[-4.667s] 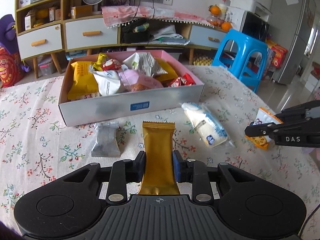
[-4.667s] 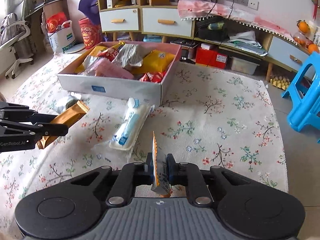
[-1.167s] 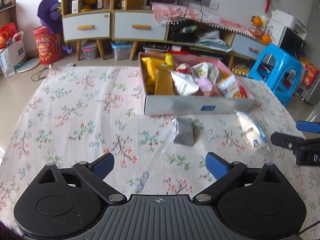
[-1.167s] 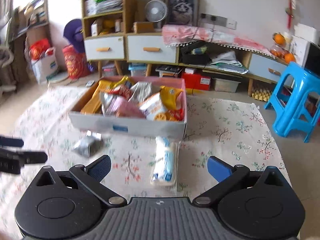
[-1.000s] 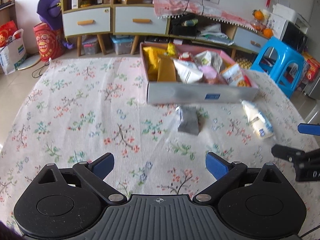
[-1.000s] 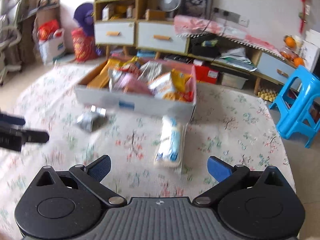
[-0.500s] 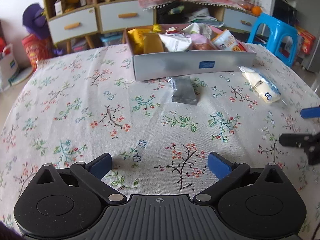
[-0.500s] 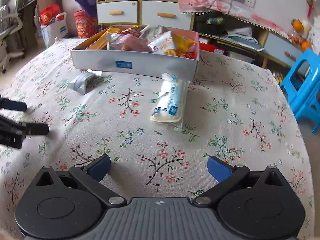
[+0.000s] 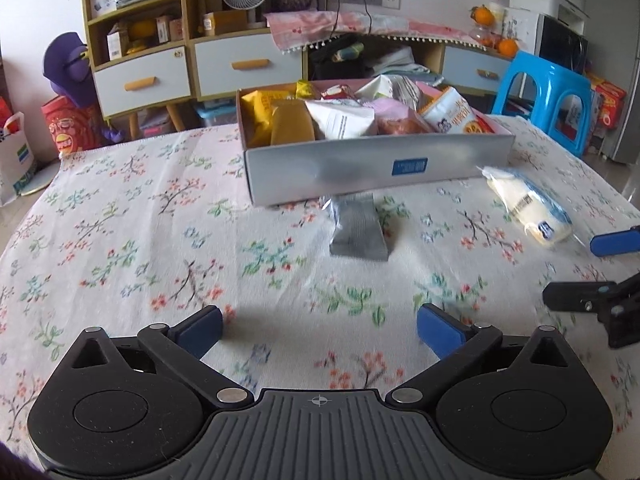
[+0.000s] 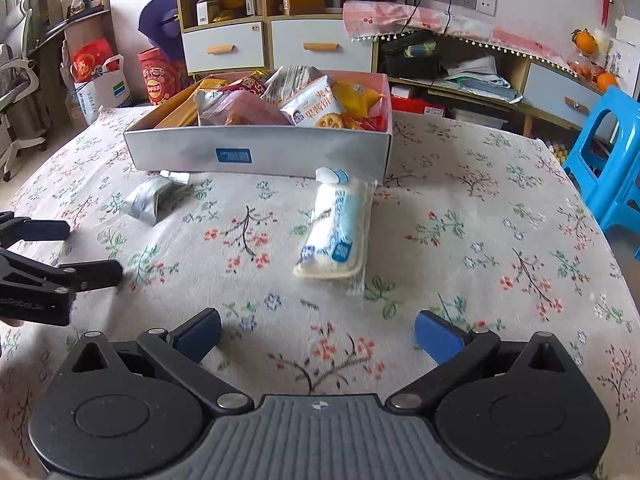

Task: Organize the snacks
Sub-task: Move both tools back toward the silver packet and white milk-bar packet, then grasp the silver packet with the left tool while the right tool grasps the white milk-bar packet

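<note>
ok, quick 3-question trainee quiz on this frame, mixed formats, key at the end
1. True or false: the left gripper is shut on a snack.
2. How many snack packets lie on the floral tablecloth outside the snack box?
3. Which loose packet lies more directly ahead of the right gripper: A) silver foil packet B) white and blue packet?

Key: 1. False, both grippers are open and empty. 2. Two. 3. B.

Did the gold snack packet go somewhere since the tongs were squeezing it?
Yes. The gold packet now lies inside the snack box, at its left end, no longer in front of it on the tablecloth.
</note>
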A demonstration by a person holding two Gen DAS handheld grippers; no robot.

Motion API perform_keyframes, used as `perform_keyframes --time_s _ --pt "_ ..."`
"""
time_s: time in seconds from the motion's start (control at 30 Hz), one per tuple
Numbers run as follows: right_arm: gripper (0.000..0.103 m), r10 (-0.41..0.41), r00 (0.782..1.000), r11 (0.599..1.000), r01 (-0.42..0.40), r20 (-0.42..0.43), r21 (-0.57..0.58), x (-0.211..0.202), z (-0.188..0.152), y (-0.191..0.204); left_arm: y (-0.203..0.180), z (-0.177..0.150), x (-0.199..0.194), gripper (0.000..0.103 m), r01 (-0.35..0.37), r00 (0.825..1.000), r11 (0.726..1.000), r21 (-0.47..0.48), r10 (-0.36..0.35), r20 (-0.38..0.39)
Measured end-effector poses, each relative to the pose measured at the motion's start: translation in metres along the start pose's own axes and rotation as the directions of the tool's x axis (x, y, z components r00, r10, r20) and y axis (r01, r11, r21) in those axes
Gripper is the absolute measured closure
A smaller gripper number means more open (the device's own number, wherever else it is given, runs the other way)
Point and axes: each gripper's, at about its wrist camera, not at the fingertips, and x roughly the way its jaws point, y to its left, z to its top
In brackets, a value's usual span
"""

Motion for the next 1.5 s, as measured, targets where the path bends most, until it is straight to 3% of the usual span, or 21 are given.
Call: perform_keyframes --time_s 0.47,0.7,0.93,1.07,1.23,1.37,1.5 --pt "0.009 -0.017 1.000 1.000 0.018 -0.026 0.011 0.021 0.027 0.010 -0.004 0.021 0.020 0.003 -0.034 0.999 0.997 -0.072 0.035 0.016" --pt "0.016 -0.045 0.998 0.999 0.046 -0.037 0.018 0.024 0.034 0.016 -0.008 0.029 0.021 0.024 -0.008 1.000 0.998 -0.067 0.009 0.019" --pt "0.031 -0.044 0.999 0.999 0.044 -0.026 0.025 0.021 0.037 0.019 -0.013 0.032 0.019 0.052 0.028 0.999 0.998 -0.050 -0.027 0.017" --pt "0.043 -0.051 0.999 0.998 0.052 -0.020 0.039 0.020 0.039 0.015 -0.014 0.033 0.019 0.063 0.036 0.999 0.998 -0.043 -0.035 0.014" --pt "0.057 -0.060 0.998 0.997 0.061 -0.015 0.052 0.019 0.040 0.010 -0.014 0.034 0.018 0.071 0.034 0.999 0.999 -0.036 -0.034 0.010" --pt "0.074 -0.066 0.998 0.996 0.067 -0.011 0.059 0.018 0.040 0.007 -0.014 0.034 0.018 0.071 0.037 0.999 0.999 -0.039 -0.037 0.005" --pt "0.081 -0.067 0.998 0.996 0.068 -0.013 0.065 0.017 0.042 0.006 -0.014 0.035 0.018 0.071 0.039 0.999 0.999 -0.035 -0.039 0.002"
